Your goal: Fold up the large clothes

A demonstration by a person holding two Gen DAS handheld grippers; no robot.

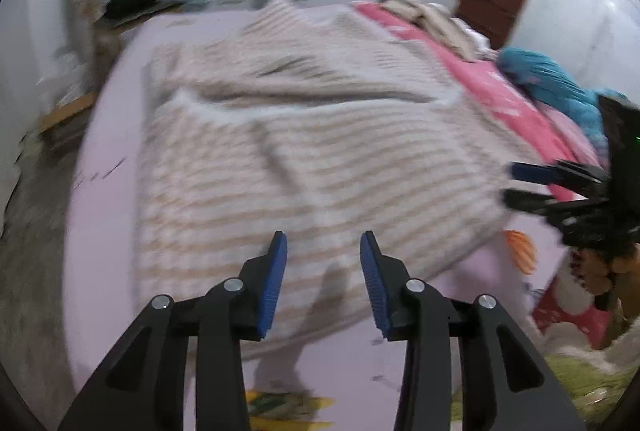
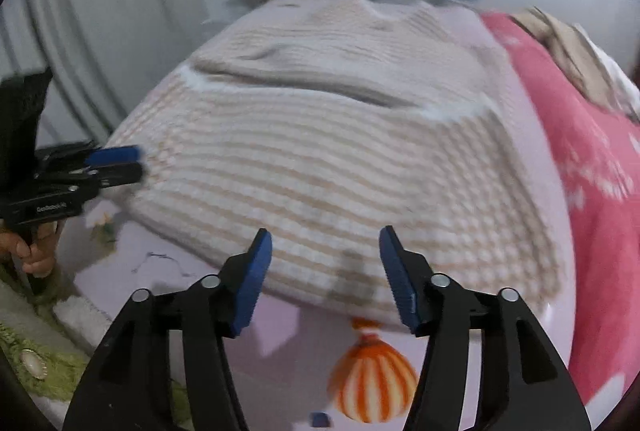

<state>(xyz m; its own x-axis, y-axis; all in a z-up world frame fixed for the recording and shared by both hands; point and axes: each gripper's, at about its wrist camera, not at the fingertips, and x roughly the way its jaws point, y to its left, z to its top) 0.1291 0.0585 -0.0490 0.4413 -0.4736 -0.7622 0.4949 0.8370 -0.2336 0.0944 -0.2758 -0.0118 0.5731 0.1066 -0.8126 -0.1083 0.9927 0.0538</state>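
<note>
Sweater [image 1: 304, 135] flat on bed [image 1: 108, 199], beyond both open grippers [image 1: 323, 263]

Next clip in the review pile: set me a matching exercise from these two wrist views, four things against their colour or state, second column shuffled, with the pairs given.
Things:
1. striped sweater
2. blanket
3. left gripper
4. balloon print

Colour or state:
A. orange and white, on the lilac sheet
B. jaws apart, nothing between them
C. pink, to the right of the sweater
D. cream and beige, spread flat on the bed

Pairs: 1-D, 2-C, 3-B, 4-A
</note>
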